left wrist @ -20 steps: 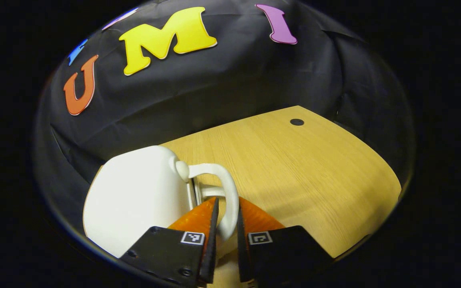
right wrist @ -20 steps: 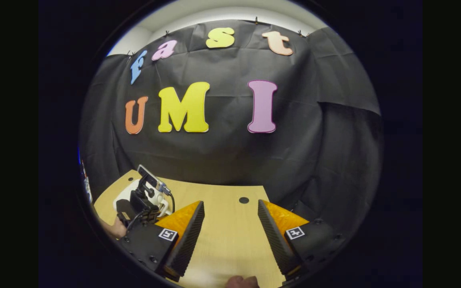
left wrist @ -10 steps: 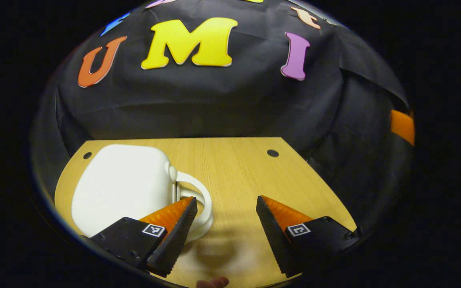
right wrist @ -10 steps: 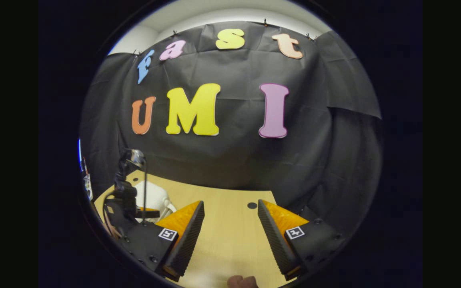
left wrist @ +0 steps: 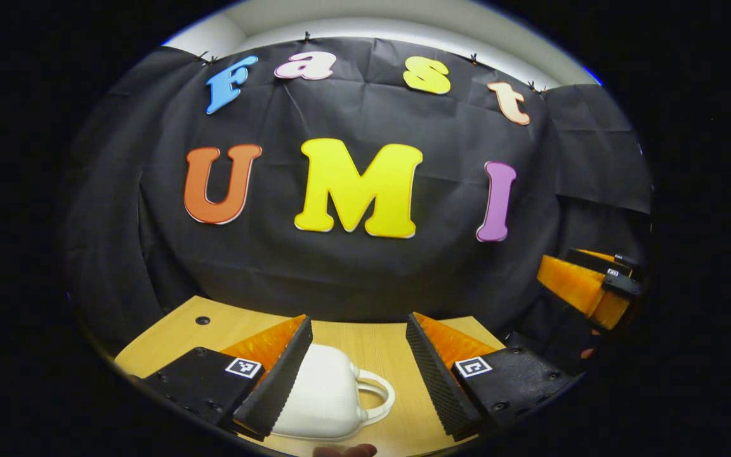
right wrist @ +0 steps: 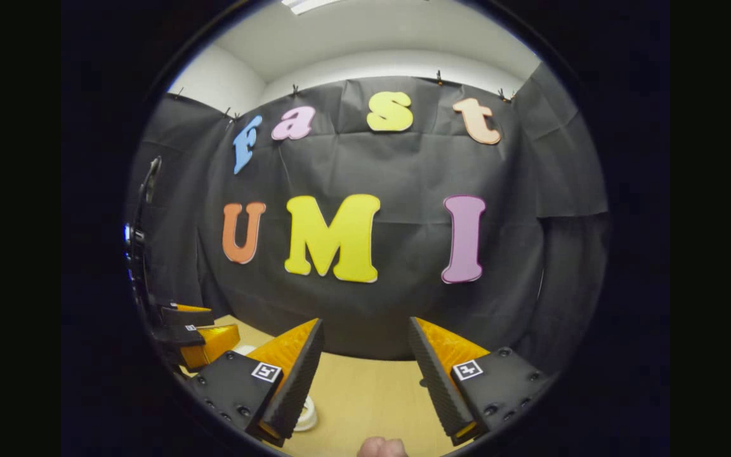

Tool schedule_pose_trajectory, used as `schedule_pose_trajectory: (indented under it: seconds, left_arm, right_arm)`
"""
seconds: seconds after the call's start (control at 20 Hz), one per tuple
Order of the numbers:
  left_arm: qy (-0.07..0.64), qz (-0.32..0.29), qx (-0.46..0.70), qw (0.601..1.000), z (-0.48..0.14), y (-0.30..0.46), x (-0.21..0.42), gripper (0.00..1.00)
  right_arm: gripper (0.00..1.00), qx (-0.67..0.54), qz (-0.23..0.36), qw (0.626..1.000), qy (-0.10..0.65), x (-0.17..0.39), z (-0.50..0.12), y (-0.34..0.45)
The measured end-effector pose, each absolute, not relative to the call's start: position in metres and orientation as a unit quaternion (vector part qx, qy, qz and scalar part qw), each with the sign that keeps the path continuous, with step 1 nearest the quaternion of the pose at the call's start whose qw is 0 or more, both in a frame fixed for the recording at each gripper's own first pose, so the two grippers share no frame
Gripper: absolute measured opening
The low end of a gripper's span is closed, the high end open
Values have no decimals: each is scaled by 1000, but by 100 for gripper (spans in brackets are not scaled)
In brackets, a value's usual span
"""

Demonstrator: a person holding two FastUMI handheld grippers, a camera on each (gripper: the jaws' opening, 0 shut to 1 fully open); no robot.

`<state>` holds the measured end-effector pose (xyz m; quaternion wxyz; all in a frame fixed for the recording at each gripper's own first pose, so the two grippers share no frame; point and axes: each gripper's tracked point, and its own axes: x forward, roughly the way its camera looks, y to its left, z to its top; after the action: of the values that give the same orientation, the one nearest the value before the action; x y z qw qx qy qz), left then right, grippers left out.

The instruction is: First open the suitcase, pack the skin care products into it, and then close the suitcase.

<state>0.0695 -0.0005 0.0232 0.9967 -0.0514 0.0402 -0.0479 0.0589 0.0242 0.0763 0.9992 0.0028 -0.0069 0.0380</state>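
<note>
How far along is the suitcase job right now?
Looks finished or nearly so. Done: the white suitcase lies closed on the wooden table, handle free, with no skin care products in sight around it. In hand: nothing; the left gripper and right gripper are both open and empty above the table. Left: apparently nothing, though the contents can't be checked.

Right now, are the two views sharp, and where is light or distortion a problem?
Left gripper view: sharp, fisheye bends the table; the white case is evenly lit, no glare. Right gripper view: sharp centre, a bright ceiling above, the left gripper squeezed at the dim edge.
</note>
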Motion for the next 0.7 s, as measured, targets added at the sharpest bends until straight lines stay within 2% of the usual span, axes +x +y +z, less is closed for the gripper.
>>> schedule_pose_trajectory:
  seconds: [0.35, 0.7]
  left_arm:
    - [-5, -21, -66, 998, 69, 33, 52, 95]
    - [-9, -5, -71, 997, 70, 45, 38, 95]
  right_arm:
    - [79, -3, 47, 998, -49, 54, 104, 70]
    - [79, -5, 59, 997, -49, 40, 104, 91]
